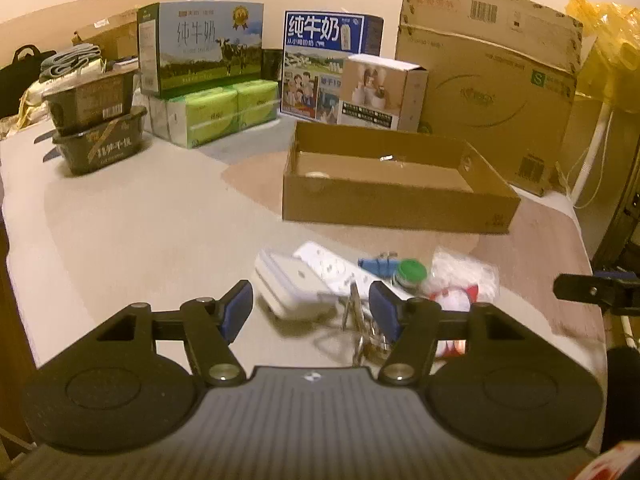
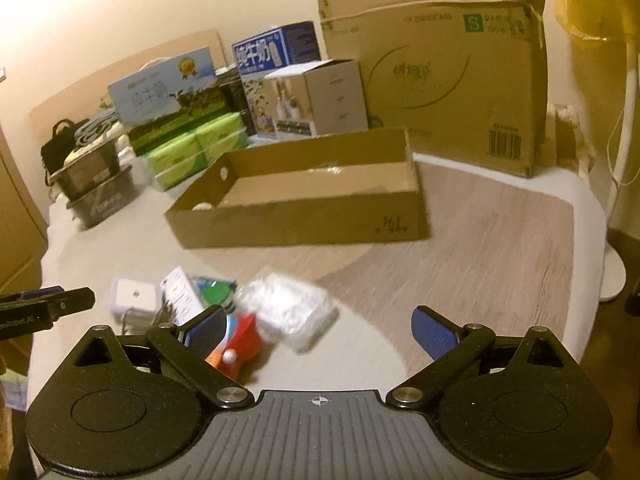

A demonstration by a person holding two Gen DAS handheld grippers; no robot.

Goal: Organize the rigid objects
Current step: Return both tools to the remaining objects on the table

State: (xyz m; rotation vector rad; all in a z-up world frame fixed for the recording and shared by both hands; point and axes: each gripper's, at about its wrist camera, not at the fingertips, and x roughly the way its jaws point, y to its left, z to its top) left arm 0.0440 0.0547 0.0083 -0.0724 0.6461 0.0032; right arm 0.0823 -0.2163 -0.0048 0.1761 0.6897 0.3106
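Note:
A heap of small items lies on the pale table: a white square adapter [image 1: 288, 288], a white power strip [image 1: 332, 268], a green-capped jar [image 1: 410, 274], a blue piece [image 1: 376, 262], a clear plastic bag [image 1: 460, 272] and a metal key bunch [image 1: 360, 328]. My left gripper [image 1: 312, 312] hovers just short of the adapter, open, with no pad touching anything. An open cardboard tray [image 1: 396, 204] stands behind the heap. In the right wrist view my right gripper [image 2: 320, 332] stands wide open. A red and white item [image 2: 240, 344] lies by its left pad, the plastic bag [image 2: 288, 308] just beyond.
Milk cartons [image 1: 200, 48], green tissue packs [image 1: 216, 114], stacked dark tubs [image 1: 96, 128] and a big cardboard box [image 1: 488, 92] line the back of the table. A white lamp stand [image 2: 620, 160] rises at the right. The table's right edge [image 1: 592, 264] is close.

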